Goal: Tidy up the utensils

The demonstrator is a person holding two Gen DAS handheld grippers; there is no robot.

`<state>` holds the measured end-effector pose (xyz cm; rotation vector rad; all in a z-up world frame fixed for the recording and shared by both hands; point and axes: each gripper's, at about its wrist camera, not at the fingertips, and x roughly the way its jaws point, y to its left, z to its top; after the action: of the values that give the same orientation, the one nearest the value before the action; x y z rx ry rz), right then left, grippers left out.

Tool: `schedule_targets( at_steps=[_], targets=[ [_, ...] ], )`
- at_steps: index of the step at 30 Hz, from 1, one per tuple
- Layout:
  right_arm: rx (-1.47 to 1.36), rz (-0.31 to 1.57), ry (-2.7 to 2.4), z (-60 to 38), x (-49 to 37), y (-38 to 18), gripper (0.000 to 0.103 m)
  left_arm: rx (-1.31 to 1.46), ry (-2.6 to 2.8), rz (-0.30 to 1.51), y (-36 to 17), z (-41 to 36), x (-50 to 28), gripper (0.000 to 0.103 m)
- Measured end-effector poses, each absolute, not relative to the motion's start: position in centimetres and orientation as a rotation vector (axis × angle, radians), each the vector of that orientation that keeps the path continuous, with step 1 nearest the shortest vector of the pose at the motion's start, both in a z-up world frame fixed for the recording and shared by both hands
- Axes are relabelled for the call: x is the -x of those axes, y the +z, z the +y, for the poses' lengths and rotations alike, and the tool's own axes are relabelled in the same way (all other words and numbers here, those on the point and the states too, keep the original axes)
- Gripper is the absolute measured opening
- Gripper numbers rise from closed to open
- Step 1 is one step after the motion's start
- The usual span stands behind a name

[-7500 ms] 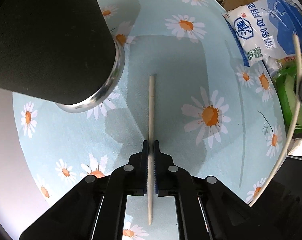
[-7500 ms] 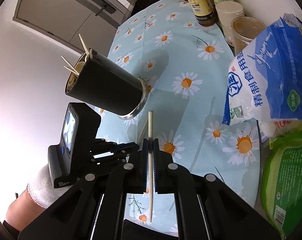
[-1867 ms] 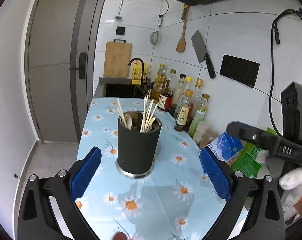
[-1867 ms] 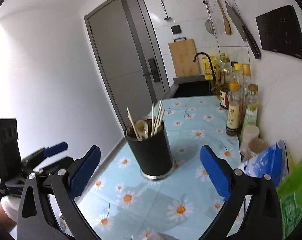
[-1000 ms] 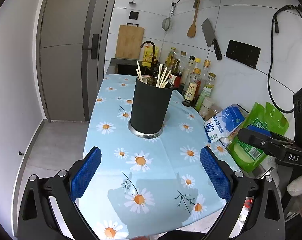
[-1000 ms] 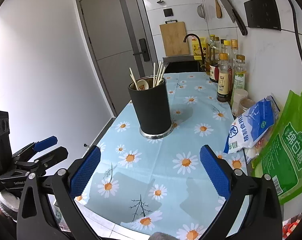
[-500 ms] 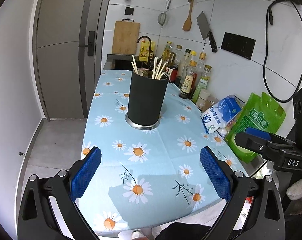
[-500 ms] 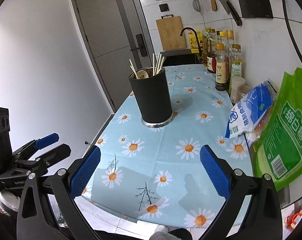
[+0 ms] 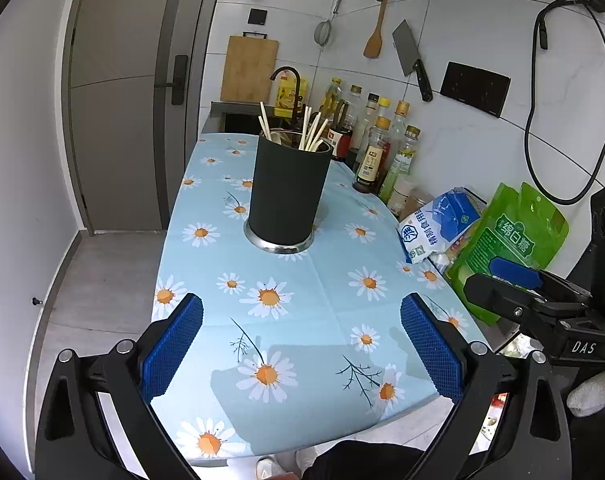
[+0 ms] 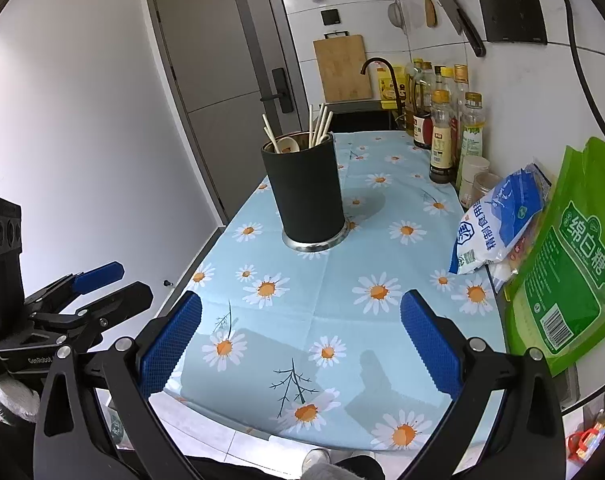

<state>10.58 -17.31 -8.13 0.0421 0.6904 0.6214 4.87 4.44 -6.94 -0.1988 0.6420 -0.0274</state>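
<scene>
Though chopsticks (image 9: 311, 132) poke out, holder (image 9: 287, 196) hides lower ends.

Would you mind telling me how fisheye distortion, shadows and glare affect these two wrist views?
Left wrist view: the door frame bows outward, dark vignette fills the corners, and the utensil holder stays sharp. Right wrist view: the white wall on the left is washed out, the holder throws a soft shadow to its right across the daisy tablecloth, and jaw shadows fall near the front edge.
</scene>
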Motion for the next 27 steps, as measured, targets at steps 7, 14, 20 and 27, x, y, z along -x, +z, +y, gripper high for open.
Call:
schedule_targets(
  at_steps=[7,14,20,27],
  targets=[
    [-0.061,0.71,0.614,-17.5,-11.2,-8.5,0.098,0.194,-0.023,0.651,-7.0,4.3,-5.1,0.096],
    [-0.05,0.716,0.618,-17.2,-11.0,-8.7,0.098,0.203,-0.03,0.666,-7.4,4.5,-5.4,0.096],
    [-0.043,0.718,0.632,-16.7,-11.2,-8.7,0.098,0.198,-0.03,0.671,-7.5,4.7,-5.4,0.096],
    [-0.034,0.721,0.646,-16.2,-11.4,-9.0,0.098,0.213,-0.026,0.677,-7.6,5.2,-5.5,0.096]
  ],
)
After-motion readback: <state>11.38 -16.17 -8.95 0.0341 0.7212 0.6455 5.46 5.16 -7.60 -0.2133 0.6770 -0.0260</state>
